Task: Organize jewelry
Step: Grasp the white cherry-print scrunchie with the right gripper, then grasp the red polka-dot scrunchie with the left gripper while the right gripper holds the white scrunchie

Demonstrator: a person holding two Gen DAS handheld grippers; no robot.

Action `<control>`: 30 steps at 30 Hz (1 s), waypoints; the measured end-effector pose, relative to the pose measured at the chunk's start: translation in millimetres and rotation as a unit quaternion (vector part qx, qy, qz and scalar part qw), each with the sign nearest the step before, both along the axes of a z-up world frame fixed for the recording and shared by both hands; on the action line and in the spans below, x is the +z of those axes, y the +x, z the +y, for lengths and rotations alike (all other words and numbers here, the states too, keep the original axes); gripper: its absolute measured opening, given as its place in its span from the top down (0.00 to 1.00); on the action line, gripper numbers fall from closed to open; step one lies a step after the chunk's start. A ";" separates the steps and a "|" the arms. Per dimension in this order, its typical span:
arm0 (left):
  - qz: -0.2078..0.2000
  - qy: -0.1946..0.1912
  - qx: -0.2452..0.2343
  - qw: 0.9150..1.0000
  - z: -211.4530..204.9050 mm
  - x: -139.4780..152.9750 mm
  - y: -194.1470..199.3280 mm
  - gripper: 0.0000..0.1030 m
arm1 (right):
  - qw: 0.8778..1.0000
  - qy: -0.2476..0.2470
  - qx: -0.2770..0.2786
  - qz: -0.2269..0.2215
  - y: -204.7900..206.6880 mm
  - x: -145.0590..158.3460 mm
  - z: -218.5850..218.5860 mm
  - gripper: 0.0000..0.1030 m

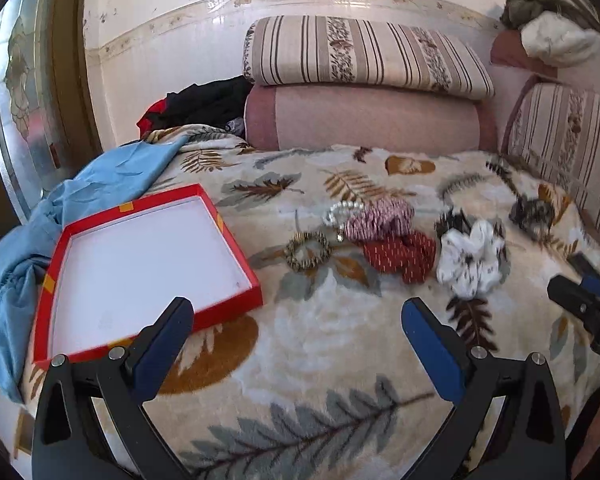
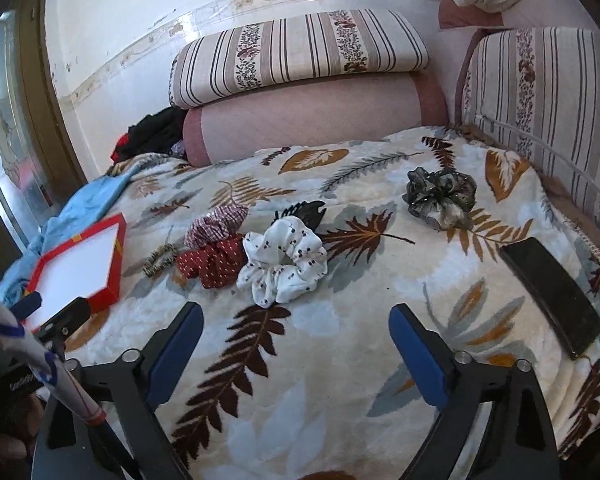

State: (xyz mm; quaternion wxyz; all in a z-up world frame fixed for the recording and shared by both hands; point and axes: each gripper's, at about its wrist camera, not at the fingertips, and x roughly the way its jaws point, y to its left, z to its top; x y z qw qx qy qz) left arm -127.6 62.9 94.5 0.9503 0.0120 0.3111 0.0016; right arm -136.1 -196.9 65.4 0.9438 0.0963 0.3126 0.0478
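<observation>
A shallow red box (image 1: 56, 268) with a white floor lies on the leaf-print blanket, left of my left gripper (image 1: 296, 312), which stands open with nothing between its fingers. Beyond it lie a leopard-print hair tie (image 1: 308, 251), a pearl bracelet (image 1: 342, 212), a pink checked scrunchie (image 1: 380, 220), a red dotted scrunchie (image 1: 400, 254) and a white dotted scrunchie (image 1: 470, 260). My right gripper (image 2: 296, 318) is open and bare, just short of the white scrunchie (image 2: 282, 262). A black claw clip (image 2: 302, 210) sits behind it. A dark sheer scrunchie (image 2: 440, 196) lies apart at the right.
A black phone (image 2: 550, 296) lies on the blanket near the right edge. Blue cloth (image 1: 28, 240) is bunched left of the box. Striped and pink cushions (image 1: 364, 92) line the back and right side. The red box (image 2: 80, 264) shows at the left of the right wrist view.
</observation>
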 end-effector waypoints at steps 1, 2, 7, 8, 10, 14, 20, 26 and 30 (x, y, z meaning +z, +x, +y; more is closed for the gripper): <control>0.003 -0.010 -0.002 1.000 2.9 1.7 4.2 0.00 | 1.000 0.011 0.004 0.001 3.2 1.4 -2.4 0.10; 0.005 -0.019 -0.003 1.000 5.3 3.1 8.6 0.00 | 1.000 0.018 0.006 0.004 5.3 2.0 -4.1 0.10; 0.017 -0.048 -0.020 0.999 14.4 4.3 37.6 0.00 | 0.997 0.066 0.025 0.035 35.5 1.6 -11.7 0.14; 0.022 -0.052 -0.019 0.998 14.7 1.9 42.3 0.00 | 0.996 0.071 0.032 0.045 44.9 -0.2 -10.3 0.16; 0.029 -0.060 -0.023 0.998 14.2 -3.5 46.6 0.00 | 0.994 0.071 0.042 0.069 66.5 -8.1 -6.1 0.16; 0.036 -0.057 -0.040 0.997 7.9 -10.1 49.0 0.09 | 0.992 0.067 0.037 0.104 103.8 -28.9 -0.5 0.16; 0.048 -0.067 -0.052 0.995 3.7 -16.5 57.0 0.09 | 0.986 0.057 0.051 0.148 137.1 -55.0 7.6 0.78; 0.063 -0.092 -0.075 0.991 -10.4 -19.7 75.8 0.09 | 0.989 0.100 0.045 0.094 113.8 -29.7 -13.6 0.86; 0.093 -0.078 -0.100 0.987 -43.5 -33.8 104.9 0.09 | 0.991 0.120 0.038 0.053 96.9 -10.9 -27.3 0.86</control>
